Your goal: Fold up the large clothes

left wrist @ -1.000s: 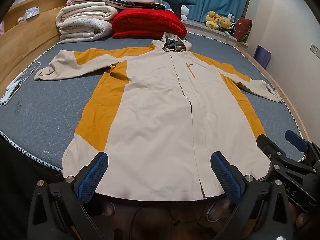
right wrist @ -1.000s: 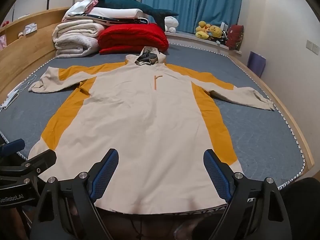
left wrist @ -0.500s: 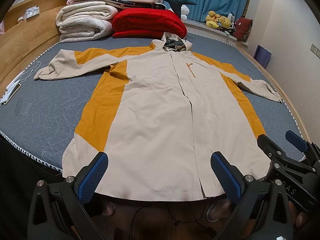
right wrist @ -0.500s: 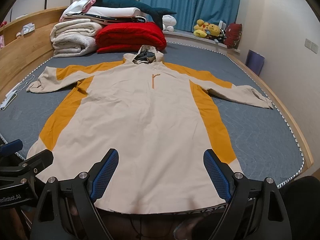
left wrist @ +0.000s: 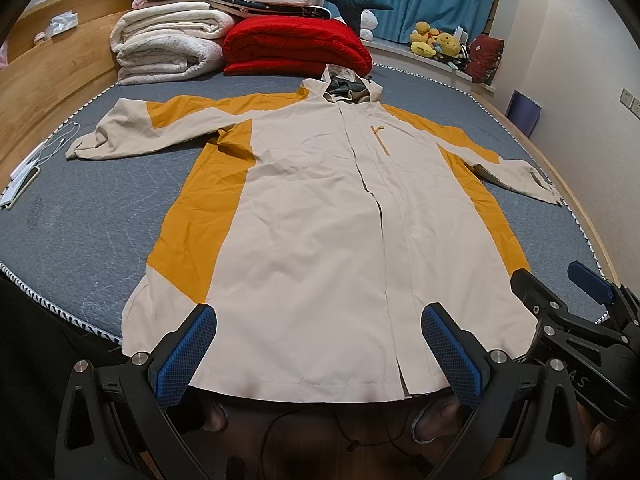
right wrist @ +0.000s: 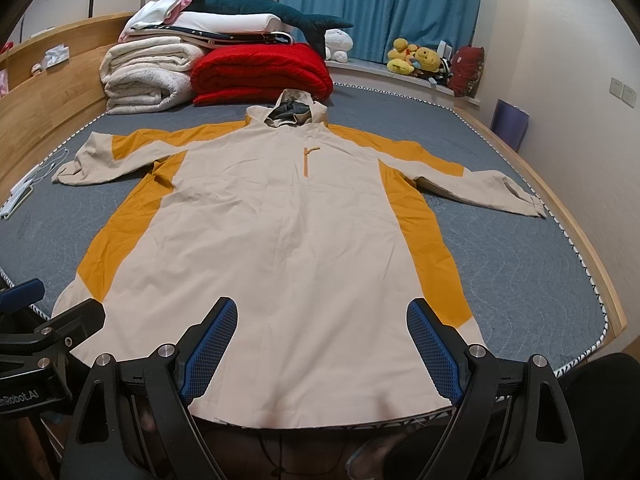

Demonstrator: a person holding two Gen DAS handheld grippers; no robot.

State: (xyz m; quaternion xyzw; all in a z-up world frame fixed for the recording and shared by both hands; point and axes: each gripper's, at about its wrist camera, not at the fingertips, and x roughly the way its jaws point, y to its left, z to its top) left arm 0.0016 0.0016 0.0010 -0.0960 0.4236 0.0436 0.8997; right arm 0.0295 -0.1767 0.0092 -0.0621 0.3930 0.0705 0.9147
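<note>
A large beige and mustard hooded jacket point(left wrist: 320, 216) lies flat, front up, on the grey mattress point(left wrist: 80, 220), sleeves spread to both sides, hood at the far end. It fills the right wrist view too point(right wrist: 280, 220). My left gripper point(left wrist: 320, 344) is open, above the hem near its left half. My right gripper point(right wrist: 322, 340) is open, above the hem near its right half. The right gripper shows at the right edge of the left wrist view point(left wrist: 580, 312). The left gripper shows at the left edge of the right wrist view point(right wrist: 40, 320). Neither holds anything.
Folded white blankets point(left wrist: 168, 48) and a red blanket point(left wrist: 296, 46) are stacked at the head of the bed, a teal plush shark point(right wrist: 256, 4) on top. Stuffed toys point(left wrist: 436, 42) sit by the blue curtain. A phone and cable point(left wrist: 28, 168) lie at the left mattress edge.
Both grippers have stayed open over the hem. The right wrist view has shifted slightly; the jacket has not moved.
</note>
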